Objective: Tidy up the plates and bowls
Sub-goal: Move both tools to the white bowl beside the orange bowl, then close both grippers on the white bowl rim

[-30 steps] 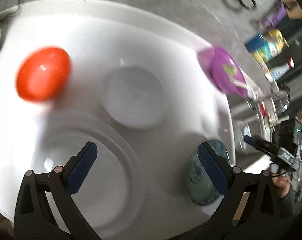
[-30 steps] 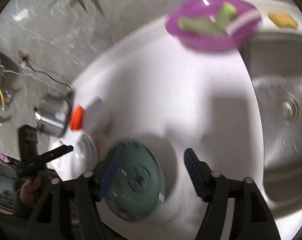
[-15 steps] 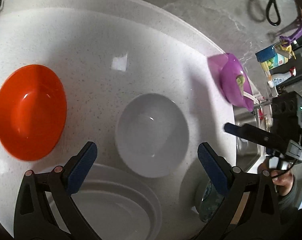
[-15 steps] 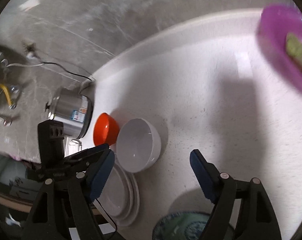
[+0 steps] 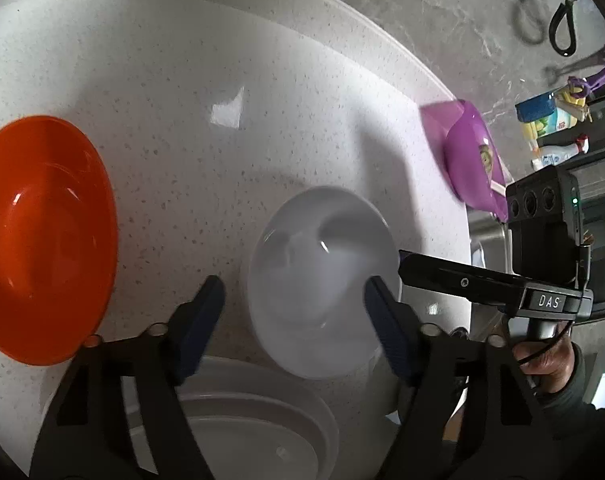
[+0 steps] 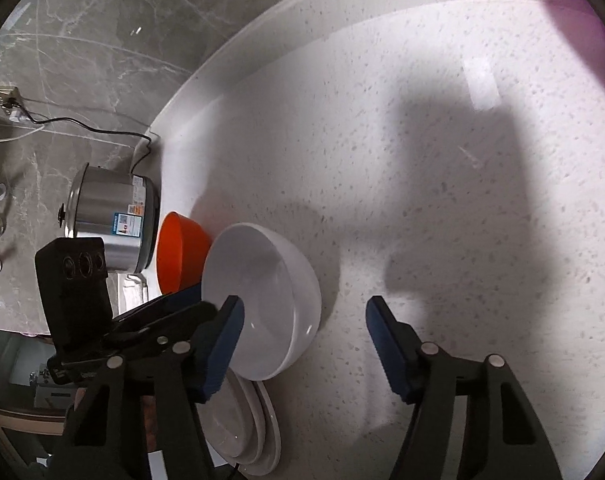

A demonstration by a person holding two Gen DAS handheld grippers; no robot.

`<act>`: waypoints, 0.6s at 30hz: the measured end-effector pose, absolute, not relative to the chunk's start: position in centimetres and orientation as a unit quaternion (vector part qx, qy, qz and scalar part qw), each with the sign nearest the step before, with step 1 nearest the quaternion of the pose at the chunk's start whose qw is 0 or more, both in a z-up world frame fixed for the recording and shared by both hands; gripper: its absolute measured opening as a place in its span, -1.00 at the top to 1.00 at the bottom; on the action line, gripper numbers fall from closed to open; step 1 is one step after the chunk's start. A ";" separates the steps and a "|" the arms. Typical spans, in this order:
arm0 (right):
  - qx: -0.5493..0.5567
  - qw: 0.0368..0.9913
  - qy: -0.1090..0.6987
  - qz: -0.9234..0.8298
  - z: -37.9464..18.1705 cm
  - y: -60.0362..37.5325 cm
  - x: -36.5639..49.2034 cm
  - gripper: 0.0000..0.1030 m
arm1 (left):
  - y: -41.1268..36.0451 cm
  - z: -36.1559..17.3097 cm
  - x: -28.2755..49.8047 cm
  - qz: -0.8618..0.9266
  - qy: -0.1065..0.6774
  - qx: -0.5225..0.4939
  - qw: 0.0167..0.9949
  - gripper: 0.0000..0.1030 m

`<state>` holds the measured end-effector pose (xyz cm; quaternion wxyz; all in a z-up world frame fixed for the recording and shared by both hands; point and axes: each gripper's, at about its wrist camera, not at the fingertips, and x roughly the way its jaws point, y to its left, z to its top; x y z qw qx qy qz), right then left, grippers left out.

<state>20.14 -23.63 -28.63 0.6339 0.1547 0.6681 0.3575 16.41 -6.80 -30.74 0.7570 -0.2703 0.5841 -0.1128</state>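
1. White bowl (image 5: pixel 318 280): we find it upright on the speckled white tabletop (image 5: pixel 230 80), between the blue pads of the left gripper (image 5: pixel 294 308). The jaws have just been closing; we cannot tell whether the pads touch the rim.

2. Right gripper (image 6: pixel 304 344): jaws part-open, lately closing, nothing between them but bare tabletop; the bowl sits just beyond its left pad. We read "DAS" on its body in the left wrist view.

3. Orange bowl (image 5: pixel 42 236): left of the left gripper, apart from the white bowl.

4. Stack of white plates (image 6: pixel 242 432): directly under both grippers, beside the white bowl.

5. Purple bowl (image 5: pixel 474 164): far right, at the tabletop's edge.

6. Steel rice cooker (image 6: pixel 110 216): behind the orange bowl; its label is too small to read.
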 end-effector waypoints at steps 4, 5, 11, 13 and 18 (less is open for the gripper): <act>0.154 0.631 0.671 0.358 -28.9 -23.1 20.0 -0.09 | -7.0 -31.3 16.5 -0.114 0.588 -0.270 0.754 -0.18; 0.153 0.631 0.672 0.357 -29.0 -23.1 20.0 -0.07 | -6.9 -31.4 16.5 -0.114 0.587 -0.272 0.754 -0.12; 0.153 0.628 0.678 0.349 -29.6 -22.8 20.1 0.18 | -7.0 -31.7 16.8 -0.107 0.592 -0.268 0.753 0.40; 0.151 0.628 0.680 0.346 -29.9 -22.7 20.2 0.42 | -6.9 -32.0 16.8 -0.106 0.593 -0.269 0.751 0.47; 0.150 0.626 0.684 0.343 -30.2 -22.7 20.2 0.64 | -6.9 -32.3 16.7 -0.107 0.596 -0.265 0.751 0.58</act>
